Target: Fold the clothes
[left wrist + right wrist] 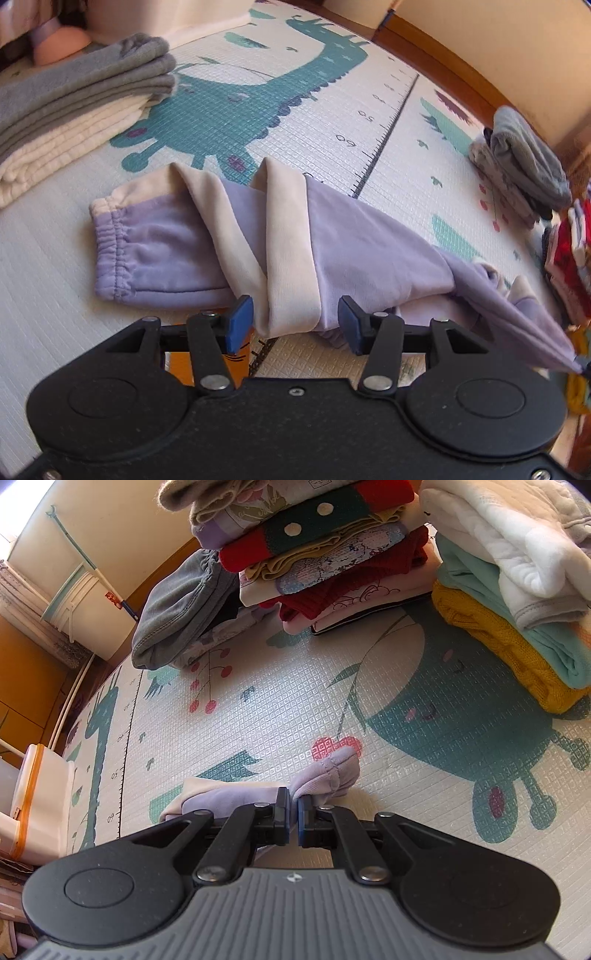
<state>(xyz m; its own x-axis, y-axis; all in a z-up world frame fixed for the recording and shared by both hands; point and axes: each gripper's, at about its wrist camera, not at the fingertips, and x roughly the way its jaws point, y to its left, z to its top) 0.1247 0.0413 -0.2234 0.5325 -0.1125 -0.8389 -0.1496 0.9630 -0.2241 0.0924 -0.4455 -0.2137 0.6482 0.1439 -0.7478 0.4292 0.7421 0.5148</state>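
Observation:
A lilac garment (369,243) with cream bands and an elastic cuff lies folded across the play mat (332,92). My left gripper (295,321) straddles its near folded edge. The blue pads (240,321) touch the bundled cloth on both sides, so the gripper is shut on it at a half-wide gap. From that fold a lilac leg runs taut toward the lower right edge of the left wrist view. In the right wrist view my right gripper (294,805) is shut on the lilac cuff (332,771), which bunches just past the fingertips.
Folded grey and cream towels (74,110) lie at the far left. Stacks of folded clothes stand at the right (524,166) and ahead of the right gripper (314,546), with a yellow, teal and white pile (517,609) beside them. A white box (37,805) stands off the mat.

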